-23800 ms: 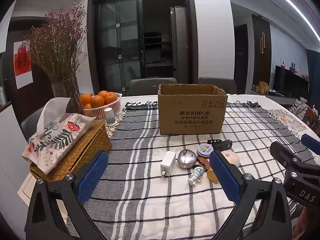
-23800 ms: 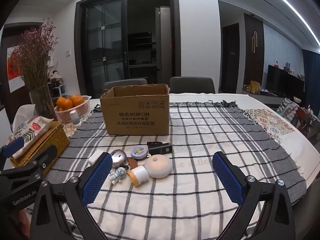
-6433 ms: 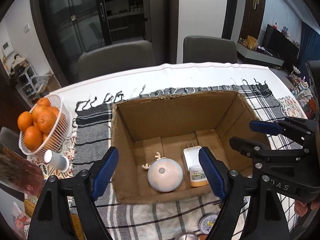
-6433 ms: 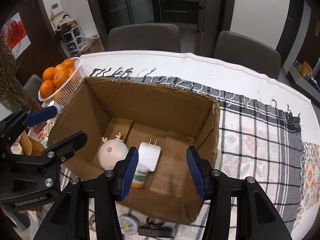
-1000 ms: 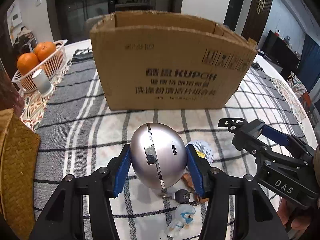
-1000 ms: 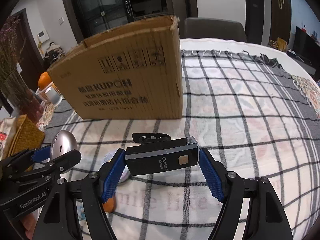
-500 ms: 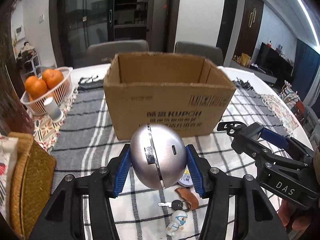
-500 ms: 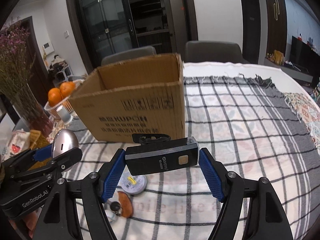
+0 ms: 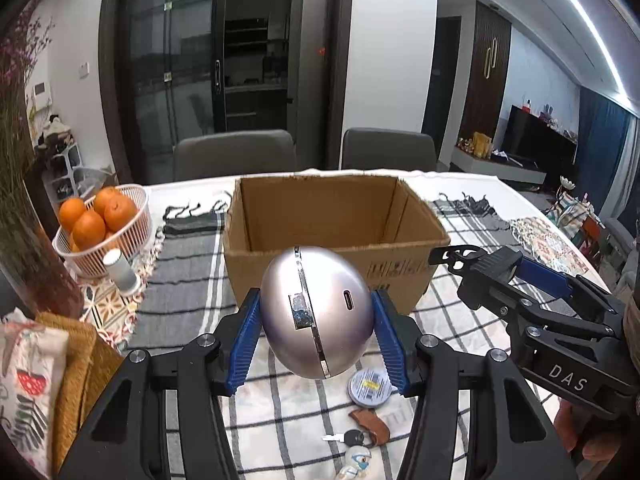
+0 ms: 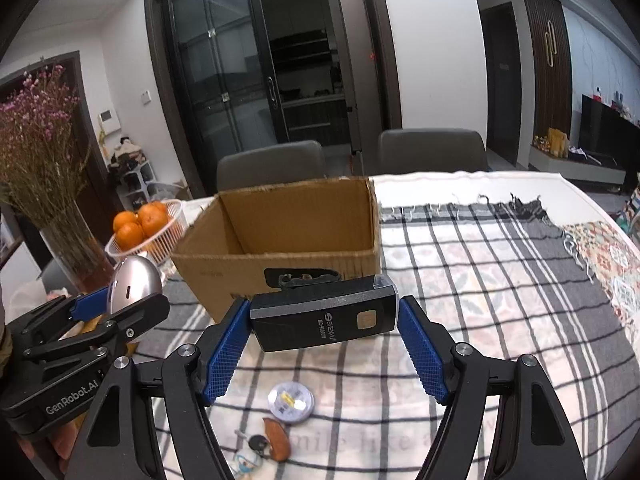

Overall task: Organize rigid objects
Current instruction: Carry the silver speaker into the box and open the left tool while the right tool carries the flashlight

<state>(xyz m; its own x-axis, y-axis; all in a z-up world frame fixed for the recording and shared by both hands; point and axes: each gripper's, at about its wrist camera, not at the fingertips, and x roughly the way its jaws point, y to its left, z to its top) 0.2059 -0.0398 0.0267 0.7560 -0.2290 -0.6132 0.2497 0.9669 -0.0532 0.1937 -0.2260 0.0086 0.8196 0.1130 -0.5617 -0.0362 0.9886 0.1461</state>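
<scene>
My left gripper (image 9: pixel 316 334) is shut on a silver egg-shaped device (image 9: pixel 316 316), held in the air in front of the open cardboard box (image 9: pixel 336 216). My right gripper (image 10: pixel 324 330) is shut on a black rectangular device (image 10: pixel 324 320) with a clip on top, also held above the table before the box (image 10: pixel 288 220). Each gripper shows in the other's view: the right one (image 9: pixel 516 276), the left one with the silver device (image 10: pixel 134 280). On the cloth below lie a round tin (image 9: pixel 370 387), a key with a brown fob (image 9: pixel 370 428) and a small figurine (image 9: pixel 356 464).
A white basket of oranges (image 9: pixel 100 220) and a small white cylinder (image 9: pixel 120 272) stand left of the box. A wicker tissue box (image 9: pixel 76 364) with a patterned cover is at the near left. A vase of dried flowers (image 10: pixel 44 184) stands left. Two grey chairs (image 9: pixel 236 152) are behind the table.
Both grippers have risen with their objects, so the box's inside walls now show over its near rim. The grips are unchanged.
</scene>
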